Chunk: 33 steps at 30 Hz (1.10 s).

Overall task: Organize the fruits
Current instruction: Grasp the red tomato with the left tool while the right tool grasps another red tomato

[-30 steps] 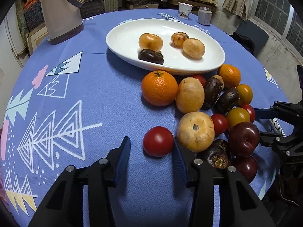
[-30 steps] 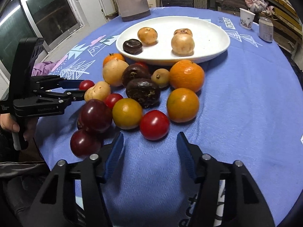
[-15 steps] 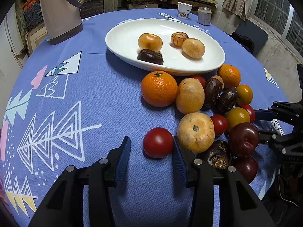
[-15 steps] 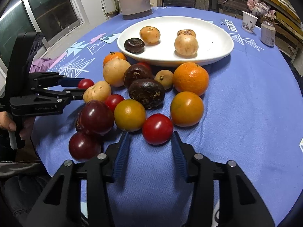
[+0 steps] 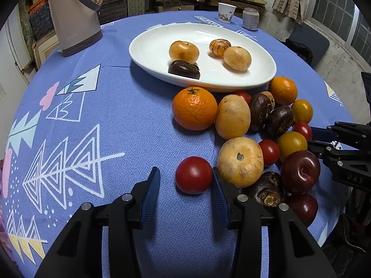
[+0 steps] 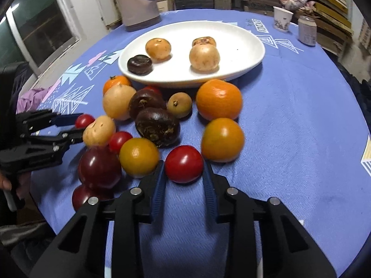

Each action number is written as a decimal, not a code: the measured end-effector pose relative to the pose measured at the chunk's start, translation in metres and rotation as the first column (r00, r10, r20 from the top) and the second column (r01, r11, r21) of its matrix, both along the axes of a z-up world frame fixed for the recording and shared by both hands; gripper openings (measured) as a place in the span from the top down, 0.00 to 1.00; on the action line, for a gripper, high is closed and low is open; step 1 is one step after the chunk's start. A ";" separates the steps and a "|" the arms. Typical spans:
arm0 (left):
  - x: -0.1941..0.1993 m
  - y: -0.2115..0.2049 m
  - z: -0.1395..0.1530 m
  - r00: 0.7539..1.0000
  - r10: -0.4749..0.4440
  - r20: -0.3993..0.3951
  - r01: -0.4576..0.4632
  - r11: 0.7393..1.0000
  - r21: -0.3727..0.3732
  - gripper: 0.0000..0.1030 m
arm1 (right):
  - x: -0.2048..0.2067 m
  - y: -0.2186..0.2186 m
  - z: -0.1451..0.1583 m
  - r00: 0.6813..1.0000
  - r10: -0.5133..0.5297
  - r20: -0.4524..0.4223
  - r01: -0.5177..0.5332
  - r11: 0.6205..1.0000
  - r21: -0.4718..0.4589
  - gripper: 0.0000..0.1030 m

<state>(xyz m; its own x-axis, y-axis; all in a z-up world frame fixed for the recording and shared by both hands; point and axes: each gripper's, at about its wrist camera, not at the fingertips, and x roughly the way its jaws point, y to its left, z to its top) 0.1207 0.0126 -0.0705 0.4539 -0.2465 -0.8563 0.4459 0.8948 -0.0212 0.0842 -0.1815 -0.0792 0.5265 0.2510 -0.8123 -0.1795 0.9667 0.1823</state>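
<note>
A white oval plate (image 5: 259, 78) (image 6: 250, 62) holds several fruits, tan ones and a dark one. Many loose fruits lie on the blue cloth in front of it. My left gripper (image 5: 185, 180) is open, its jaws on either side of a red tomato (image 5: 193, 175), the right pad touching it. My right gripper (image 6: 184, 173) is open, its jaws close around another red tomato (image 6: 184, 163). A large orange (image 5: 194, 108) and tan fruits (image 5: 240, 161) lie beside the left tomato. The right gripper's side shows in the left view (image 5: 343, 148).
A beige jug (image 5: 71, 16) stands at the back left. A paper cup (image 5: 226, 12) and a small jar (image 5: 251, 19) stand behind the plate. Dark plums (image 5: 300, 171), yellow tomatoes (image 6: 138, 157) and oranges (image 6: 219, 99) crowd the cluster. The table edge is near the right gripper.
My right gripper has moved forward and narrowed around the red tomato. My left gripper has edged forward, its right pad now against its tomato.
</note>
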 end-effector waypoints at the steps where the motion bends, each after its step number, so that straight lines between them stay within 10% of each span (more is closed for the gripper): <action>1: 0.000 0.000 0.000 1.000 -0.001 0.000 0.001 1.000 -0.001 0.60 | 0.000 -0.002 0.000 1.000 0.001 -0.002 -0.001 1.000 0.008 0.69; 2: -0.001 0.000 0.001 1.000 -0.003 -0.003 0.003 1.000 -0.009 0.72 | 0.000 -0.003 0.000 1.000 0.003 -0.005 -0.003 1.000 0.017 0.70; 21: -0.008 0.005 0.018 0.999 0.036 0.006 -0.036 0.999 -0.013 0.71 | -0.018 -0.025 0.022 0.999 0.024 0.047 -0.026 0.998 0.050 0.69; 33: 0.002 0.000 0.077 0.994 0.059 0.097 -0.053 0.996 -0.068 0.71 | -0.006 -0.037 0.082 0.982 0.041 0.185 -0.043 0.999 0.007 0.69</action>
